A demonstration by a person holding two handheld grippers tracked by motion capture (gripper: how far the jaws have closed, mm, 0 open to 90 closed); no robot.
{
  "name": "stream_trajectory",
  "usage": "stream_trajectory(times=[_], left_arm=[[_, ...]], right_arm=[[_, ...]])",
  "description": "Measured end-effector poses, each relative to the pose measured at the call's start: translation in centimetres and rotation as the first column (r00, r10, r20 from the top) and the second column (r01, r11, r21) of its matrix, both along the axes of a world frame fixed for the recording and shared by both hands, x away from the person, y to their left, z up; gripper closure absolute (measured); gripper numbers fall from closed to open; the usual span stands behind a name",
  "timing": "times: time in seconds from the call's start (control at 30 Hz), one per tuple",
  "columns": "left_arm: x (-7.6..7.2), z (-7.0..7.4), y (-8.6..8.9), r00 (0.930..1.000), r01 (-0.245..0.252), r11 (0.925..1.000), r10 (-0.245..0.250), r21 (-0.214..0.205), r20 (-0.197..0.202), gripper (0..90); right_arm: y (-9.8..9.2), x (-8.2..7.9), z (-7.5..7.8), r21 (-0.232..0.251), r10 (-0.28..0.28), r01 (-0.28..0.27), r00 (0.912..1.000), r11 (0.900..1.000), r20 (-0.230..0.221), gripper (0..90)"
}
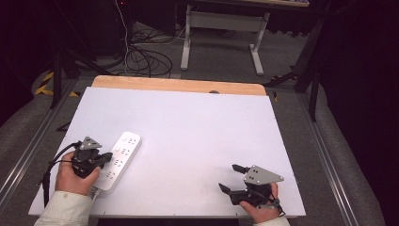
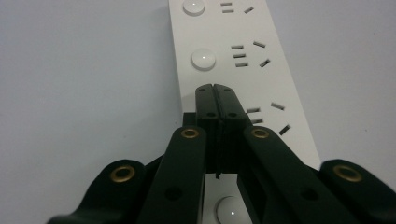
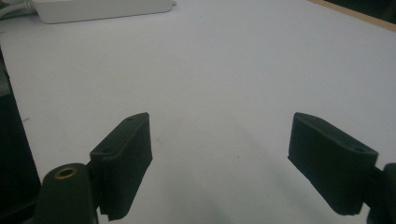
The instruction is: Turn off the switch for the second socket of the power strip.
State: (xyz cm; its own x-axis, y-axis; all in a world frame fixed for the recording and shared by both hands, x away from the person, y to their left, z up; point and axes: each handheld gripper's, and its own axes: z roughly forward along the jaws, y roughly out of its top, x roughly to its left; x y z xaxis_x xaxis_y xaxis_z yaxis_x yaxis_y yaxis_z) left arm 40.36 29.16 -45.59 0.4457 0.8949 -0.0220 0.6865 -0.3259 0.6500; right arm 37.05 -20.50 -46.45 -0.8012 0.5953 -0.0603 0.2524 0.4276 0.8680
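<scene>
A white power strip (image 1: 121, 160) with round buttons and several sockets lies at the table's near left, running diagonally. My left gripper (image 1: 109, 158) is over its near half with the jaws shut together and nothing between them. In the left gripper view the closed tips (image 2: 215, 88) sit just below a round button (image 2: 204, 59) on the power strip (image 2: 280, 93); whether they touch the strip I cannot tell. My right gripper (image 1: 227, 177) rests at the near right, open and empty. In the right gripper view its jaws (image 3: 219, 158) spread wide over bare table, with the power strip (image 3: 102, 9) far off.
The white table top (image 1: 188, 122) has a wooden strip (image 1: 179, 85) along its far edge. Beyond it on the floor lie black cables (image 1: 146, 59) and the legs of a white desk frame (image 1: 221, 33). A cord leaves the strip's near end (image 1: 96, 192).
</scene>
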Motion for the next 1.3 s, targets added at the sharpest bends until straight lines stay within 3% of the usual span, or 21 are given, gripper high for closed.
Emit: stream_trajectory(times=[0.3, 0.73, 1.0, 1.13, 1.17, 1.2, 1.27, 1.3], left_arm=[[0.0, -0.1, 0.3, 0.9999, -0.009, 0.9995, 0.009, -0.032, -0.009, 89.7], [-0.2, 0.0, -0.4, 0.9997, -0.021, 0.9995, 0.021, 0.024, 0.011, 89.8], [0.0, -0.1, -0.2, 0.9997, -0.021, 0.9998, 0.021, 0.006, -0.013, 89.9], [-0.1, -0.1, -0.3, 0.9996, -0.027, 0.9996, 0.027, 0.009, 0.0, 89.9], [-0.6, 0.0, -0.2, 0.9997, -0.005, 1.0, 0.005, -0.003, 0.024, 89.8], [-0.8, 0.2, -0.1, 0.9999, -0.006, 1.0, 0.006, 0.0, 0.013, 90.0], [-1.4, 0.7, 0.2, 0.9983, -0.002, 0.9991, 0.005, -0.042, 0.059, 89.9], [-1.4, 0.7, 0.2, 0.9983, -0.002, 0.9991, 0.005, -0.042, 0.059, 89.9]], right_arm=[[-0.1, -0.1, 0.0, 0.0, 0.001, -0.001, 1.0, 1.0, 0.002, 21.9], [0.1, -0.1, 0.0, -0.008, 0.004, -0.004, 1.0, 1.0, 0.0, 21.8], [0.1, 0.0, -0.1, -0.009, 0.003, -0.003, 1.0, 1.0, -0.005, 21.8], [0.1, 0.0, -0.1, -0.011, 0.004, -0.004, 1.0, 0.9999, -0.004, 21.8], [0.1, 0.0, -0.1, -0.011, 0.002, -0.002, 1.0, 0.9999, -0.004, 21.8], [0.0, 0.0, -0.1, -0.01, 0.0, 0.0, 1.0, 1.0, -0.005, 21.8], [0.0, 0.0, -0.1, -0.008, -0.001, 0.001, 1.0, 1.0, -0.003, 21.8], [-0.1, 0.0, -0.1, -0.009, -0.001, 0.001, 1.0, 1.0, -0.003, 21.8]])
